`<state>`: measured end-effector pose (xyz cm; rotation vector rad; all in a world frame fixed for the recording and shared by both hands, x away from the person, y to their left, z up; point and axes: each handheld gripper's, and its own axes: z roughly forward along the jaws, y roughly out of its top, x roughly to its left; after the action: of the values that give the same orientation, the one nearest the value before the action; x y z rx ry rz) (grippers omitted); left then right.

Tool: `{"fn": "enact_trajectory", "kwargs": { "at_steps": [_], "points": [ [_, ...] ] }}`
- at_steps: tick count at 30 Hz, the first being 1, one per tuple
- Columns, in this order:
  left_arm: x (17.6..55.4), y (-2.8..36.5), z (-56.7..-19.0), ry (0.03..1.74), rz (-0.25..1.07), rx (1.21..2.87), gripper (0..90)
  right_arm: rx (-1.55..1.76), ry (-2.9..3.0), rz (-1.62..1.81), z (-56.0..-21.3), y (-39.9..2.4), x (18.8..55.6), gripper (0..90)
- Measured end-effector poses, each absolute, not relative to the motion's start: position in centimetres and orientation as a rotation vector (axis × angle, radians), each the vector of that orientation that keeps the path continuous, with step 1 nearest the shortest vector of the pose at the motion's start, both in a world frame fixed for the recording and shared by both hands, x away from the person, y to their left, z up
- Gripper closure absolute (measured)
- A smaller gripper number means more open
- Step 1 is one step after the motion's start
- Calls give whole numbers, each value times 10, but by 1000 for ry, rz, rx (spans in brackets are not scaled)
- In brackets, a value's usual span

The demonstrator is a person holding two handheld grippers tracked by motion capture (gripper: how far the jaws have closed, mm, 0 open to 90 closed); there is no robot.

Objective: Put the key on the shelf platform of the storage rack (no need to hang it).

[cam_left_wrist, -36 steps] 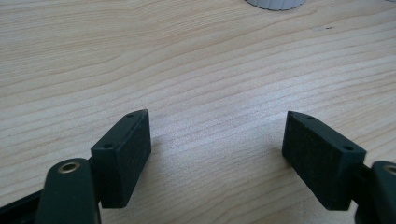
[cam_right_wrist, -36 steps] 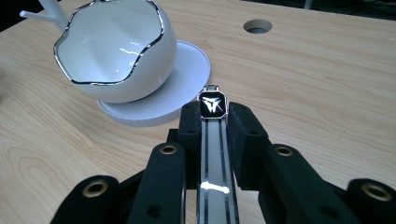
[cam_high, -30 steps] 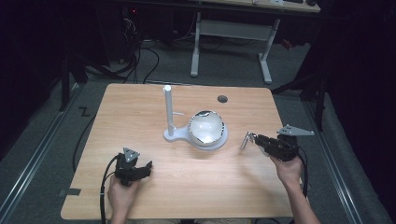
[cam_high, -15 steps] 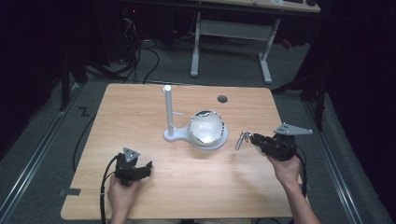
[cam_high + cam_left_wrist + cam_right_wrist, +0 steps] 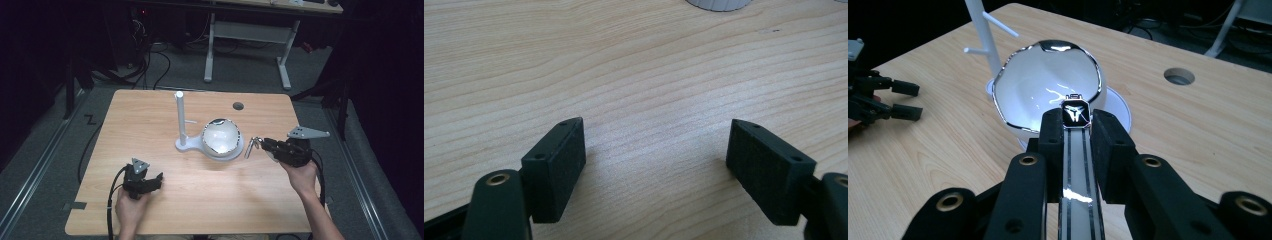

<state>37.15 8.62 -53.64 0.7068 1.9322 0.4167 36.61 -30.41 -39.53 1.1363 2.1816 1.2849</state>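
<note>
A white bowl with a silvery rim [image 5: 221, 136] [image 5: 1048, 90] sits on the base of a white stand whose thin post [image 5: 180, 117] [image 5: 983, 30] carries short pegs. My right gripper [image 5: 257, 144] [image 5: 1075, 125] is shut on a silver watch [image 5: 248, 148] [image 5: 1076, 111] with a dark square face. Its band runs back between the jaws, and the face hangs just right of the bowl's rim. My left gripper [image 5: 158, 180] [image 5: 656, 150] rests low on the wooden table [image 5: 150, 110], open, with only bare wood between its pads [image 5: 559, 165]. It also lies at the far left of the right gripper view [image 5: 900, 100].
A round cable hole [image 5: 238, 106] [image 5: 1179, 76] lies in the table behind the bowl. A white desk frame [image 5: 210, 45] and cables [image 5: 150, 65] stand on the dark floor beyond the far edge. Bare wood lies between the two grippers [image 5: 215, 185].
My right gripper has carried the watch leftward and slightly up, from well right of the bowl to close beside its rim. The left gripper has stayed put.
</note>
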Motion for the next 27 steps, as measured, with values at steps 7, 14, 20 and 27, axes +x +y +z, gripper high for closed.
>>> {"fn": "enact_trajectory", "kwargs": {
  "at_steps": [7,14,20,27],
  "points": [
    [372,86,-536,1937,414,703,240,1086,2206,1290,-387,-292,371,766],
    [372,86,-536,1938,413,701,240,1058,2218,1301,-382,-281,377,766],
    [372,86,-536,1937,413,702,241,1040,2227,1308,-380,-272,382,766],
    [371,87,-536,1929,414,712,240,1040,2235,1303,-380,-262,392,766]
  ]
}}
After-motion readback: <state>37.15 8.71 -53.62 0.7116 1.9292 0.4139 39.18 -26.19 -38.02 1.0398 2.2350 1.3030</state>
